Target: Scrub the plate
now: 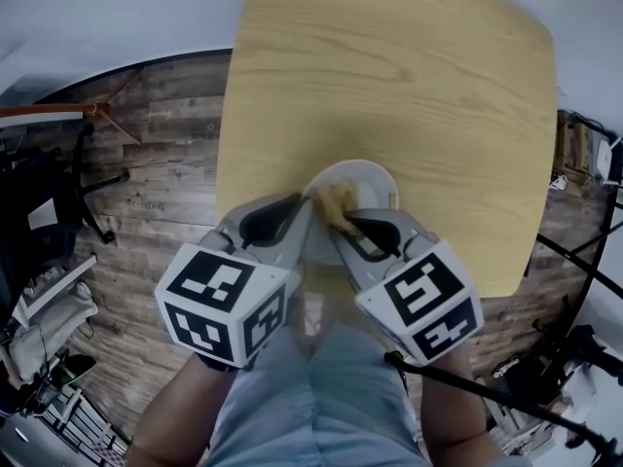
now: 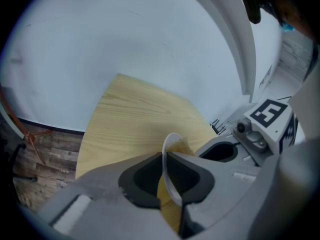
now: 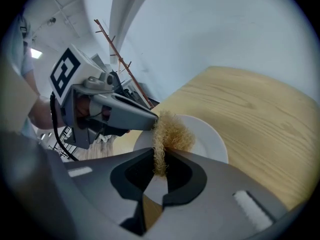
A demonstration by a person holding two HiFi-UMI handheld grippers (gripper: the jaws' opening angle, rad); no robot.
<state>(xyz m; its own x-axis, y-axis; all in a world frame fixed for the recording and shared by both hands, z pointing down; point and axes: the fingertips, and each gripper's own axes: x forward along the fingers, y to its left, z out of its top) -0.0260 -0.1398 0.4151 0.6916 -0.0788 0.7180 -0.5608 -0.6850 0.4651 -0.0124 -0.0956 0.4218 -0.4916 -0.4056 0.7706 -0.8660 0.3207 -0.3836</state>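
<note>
A white plate rests on the near part of the wooden table. My left gripper is shut on the plate's near-left rim; in the left gripper view the plate stands edge-on between the jaws. My right gripper is shut on a tan fibrous scrubber, which lies on the plate's surface. In the right gripper view the scrubber sticks out from the jaws onto the plate, beside the left gripper's finger.
The light wooden table stretches away behind the plate. Dark plank floor lies to the left, with a black chair base and clutter. The person's legs in light trousers are below the grippers.
</note>
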